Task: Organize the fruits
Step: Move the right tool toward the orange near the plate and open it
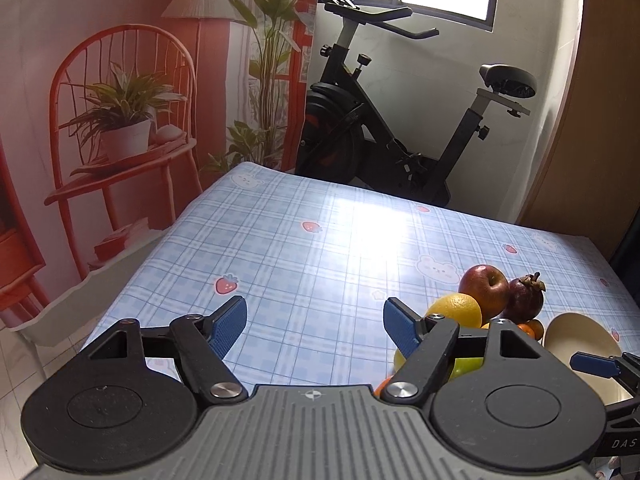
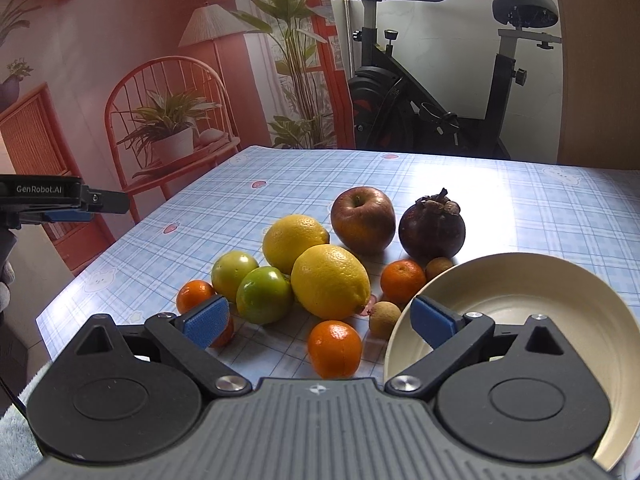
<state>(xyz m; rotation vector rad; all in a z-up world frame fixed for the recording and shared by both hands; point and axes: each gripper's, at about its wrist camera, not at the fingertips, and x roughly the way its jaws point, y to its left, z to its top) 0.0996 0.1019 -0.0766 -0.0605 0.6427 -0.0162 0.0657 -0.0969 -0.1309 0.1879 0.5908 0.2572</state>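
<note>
A pile of fruit lies on the blue checked tablecloth (image 2: 280, 184): a red apple (image 2: 363, 219), a dark mangosteen (image 2: 432, 225), two lemons (image 2: 330, 282), two green fruits (image 2: 264, 294), several small oranges (image 2: 335, 348) and small brown fruits (image 2: 385, 318). A cream bowl (image 2: 520, 292) stands empty at the right of the pile. My right gripper (image 2: 320, 322) is open, hovering just before the nearest orange, with nothing between its blue pads. My left gripper (image 1: 314, 326) is open over bare cloth, left of the fruit; the apple (image 1: 484, 290) and mangosteen (image 1: 526, 299) show beyond its right finger.
An exercise bike (image 1: 384, 120) stands behind the table's far edge. A printed backdrop with a red chair (image 1: 120, 128) and plants hangs at the left. The table's left edge (image 1: 152, 248) drops to a tiled floor. A wooden panel (image 1: 592, 120) rises at the right.
</note>
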